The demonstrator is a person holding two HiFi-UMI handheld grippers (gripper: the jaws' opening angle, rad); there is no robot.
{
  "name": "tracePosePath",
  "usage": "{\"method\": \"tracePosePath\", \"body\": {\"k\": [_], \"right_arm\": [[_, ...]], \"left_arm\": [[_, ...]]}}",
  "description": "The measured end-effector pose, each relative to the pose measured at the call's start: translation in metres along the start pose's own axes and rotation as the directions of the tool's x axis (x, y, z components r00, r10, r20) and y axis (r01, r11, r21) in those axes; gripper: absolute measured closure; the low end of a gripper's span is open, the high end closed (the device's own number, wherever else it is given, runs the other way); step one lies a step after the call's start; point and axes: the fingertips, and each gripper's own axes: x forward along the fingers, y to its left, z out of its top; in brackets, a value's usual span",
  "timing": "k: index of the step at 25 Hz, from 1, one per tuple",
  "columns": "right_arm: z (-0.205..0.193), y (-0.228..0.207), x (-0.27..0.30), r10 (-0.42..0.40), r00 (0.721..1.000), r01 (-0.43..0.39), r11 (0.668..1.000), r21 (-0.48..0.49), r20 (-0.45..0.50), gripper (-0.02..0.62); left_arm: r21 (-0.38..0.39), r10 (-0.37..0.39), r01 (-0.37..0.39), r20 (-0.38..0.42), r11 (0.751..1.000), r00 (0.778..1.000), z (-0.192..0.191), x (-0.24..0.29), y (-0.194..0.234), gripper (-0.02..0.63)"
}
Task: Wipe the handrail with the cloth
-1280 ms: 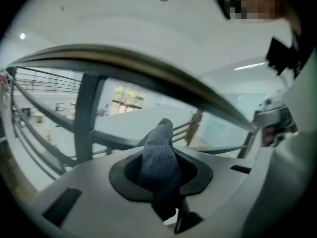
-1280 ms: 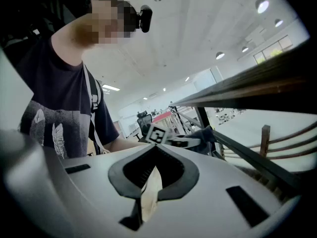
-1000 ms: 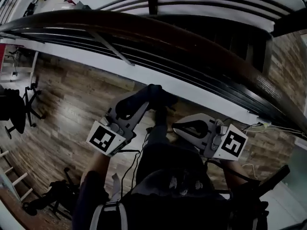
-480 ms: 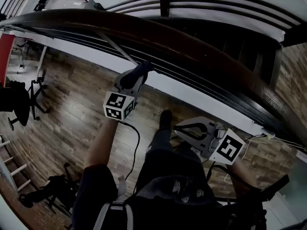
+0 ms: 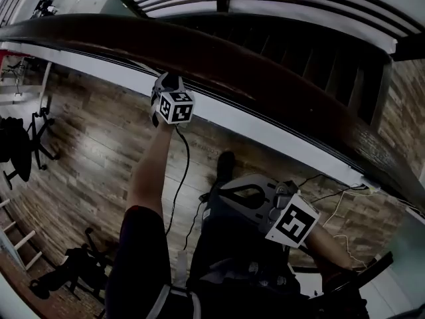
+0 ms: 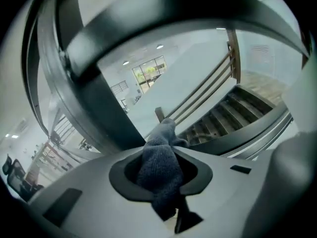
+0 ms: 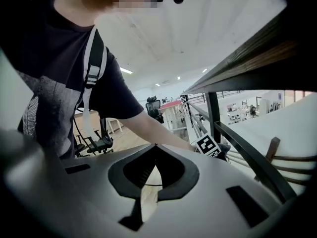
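The left gripper [image 5: 167, 85] squeezed the cloth [image 6: 159, 170] up by the handrail [image 5: 265, 65] to wipe it, while the right gripper [image 5: 226, 193] hung low, closed and empty.

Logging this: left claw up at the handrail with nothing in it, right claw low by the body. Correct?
No: the left claw, up at the handrail, grips a grey cloth, as the left gripper view shows. The right claw is low.
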Motion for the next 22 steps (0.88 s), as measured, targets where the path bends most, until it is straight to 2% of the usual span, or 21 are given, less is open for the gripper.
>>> {"method": "tracePosePath", "body": {"k": [4, 7, 10, 16, 20, 22], "right_arm": [[-0.013, -0.004, -0.023, -0.040, 0.999, 0.040, 0.997, 0.059, -0.003, 0.591], [-0.023, -0.011, -0.042, -0.097, 0.995, 0.096, 0.990, 0.105, 0.009, 0.591], [-0.029, -0.013, -0.059, -0.154, 0.988, 0.150, 0.981, 0.121, 0.023, 0.591], [-0.044, 0.007, -0.104, -0.237, 0.966, 0.221, 0.964, 0.145, 0.104, 0.591], [-0.085, 0.037, -0.159, -0.305, 0.945, 0.284, 0.943, 0.172, 0.117, 0.591], [-0.111, 0.056, -0.190, -0.339, 0.933, 0.308, 0.927, 0.214, 0.125, 0.591]], "left_arm": [[-0.036, -0.038, 0.038, -0.012, 0.999, 0.999, -0.003, 0.011, -0.003, 0.511], [-0.072, -0.155, 0.155, 0.002, 0.985, 0.988, -0.002, 0.002, -0.023, 0.512], [-0.074, -0.251, 0.249, -0.010, 0.966, 0.968, 0.000, -0.010, -0.059, 0.512], [-0.073, -0.310, 0.306, -0.059, 0.949, 0.949, 0.017, -0.035, -0.139, 0.512], [-0.073, -0.327, 0.324, -0.048, 0.943, 0.944, 0.035, -0.048, -0.198, 0.512], [-0.044, -0.360, 0.358, -0.053, 0.933, 0.931, 0.051, -0.056, -0.240, 0.512]]}}
